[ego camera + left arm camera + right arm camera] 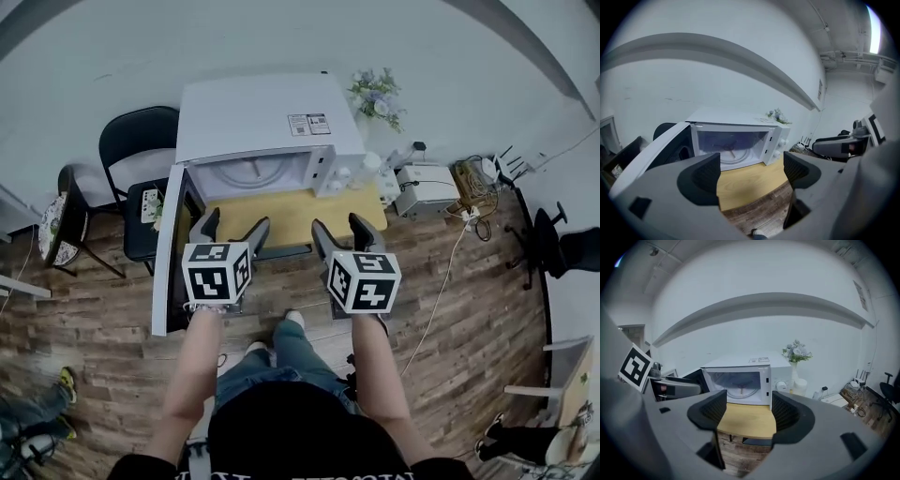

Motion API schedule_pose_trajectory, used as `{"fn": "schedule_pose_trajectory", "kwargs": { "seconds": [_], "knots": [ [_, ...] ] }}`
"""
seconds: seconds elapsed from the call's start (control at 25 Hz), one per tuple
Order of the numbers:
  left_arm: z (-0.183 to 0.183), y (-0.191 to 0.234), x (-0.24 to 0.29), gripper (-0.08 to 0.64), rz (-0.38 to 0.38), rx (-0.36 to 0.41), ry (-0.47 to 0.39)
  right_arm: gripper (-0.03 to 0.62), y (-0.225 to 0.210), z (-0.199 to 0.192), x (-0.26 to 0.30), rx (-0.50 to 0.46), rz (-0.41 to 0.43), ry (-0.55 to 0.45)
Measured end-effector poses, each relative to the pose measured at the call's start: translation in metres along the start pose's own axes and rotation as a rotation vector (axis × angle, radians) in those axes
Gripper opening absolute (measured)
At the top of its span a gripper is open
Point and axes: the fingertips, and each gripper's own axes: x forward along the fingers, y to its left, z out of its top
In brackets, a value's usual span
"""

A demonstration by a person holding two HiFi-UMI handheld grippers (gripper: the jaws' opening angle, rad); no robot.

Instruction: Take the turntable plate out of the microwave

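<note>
The plate lies inside the open microwave, and the left gripper and right gripper, jaws apart and empty before its mouth, should probably enter low and level to flank the plate's rim.

No wording can be read anywhere. On top of the microwave, toward its right side, a white label carries print too small to make out. In front of the microwave, the left cube and right cube bear black-and-white square markers, no letters
</note>
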Motion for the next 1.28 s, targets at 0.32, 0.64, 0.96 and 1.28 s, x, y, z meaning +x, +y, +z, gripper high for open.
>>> {"fn": "schedule_pose_trajectory", "kwargs": {
  "seconds": [0.32, 0.64, 0.96, 1.28],
  "knots": [
    [0.006, 0.015, 0.034, 0.425, 0.139, -0.105, -0.025, 0.312, -0.012, 0.009, 0.062, -0.063, 0.173, 0.046],
    [0.003, 0.025, 0.049, 0.425, 0.241, -0.179, -0.040, 0.287, -0.011, 0.006, 0.098, -0.096, 0.309, 0.078],
    [-0.007, 0.036, 0.064, 0.424, 0.266, -0.260, -0.045, 0.281, -0.004, -0.002, 0.121, -0.048, 0.386, 0.104],
    [-0.027, 0.057, 0.096, 0.422, 0.220, -0.343, -0.020, 0.275, 0.010, -0.016, 0.148, 0.127, 0.425, 0.109]
  ]
}}
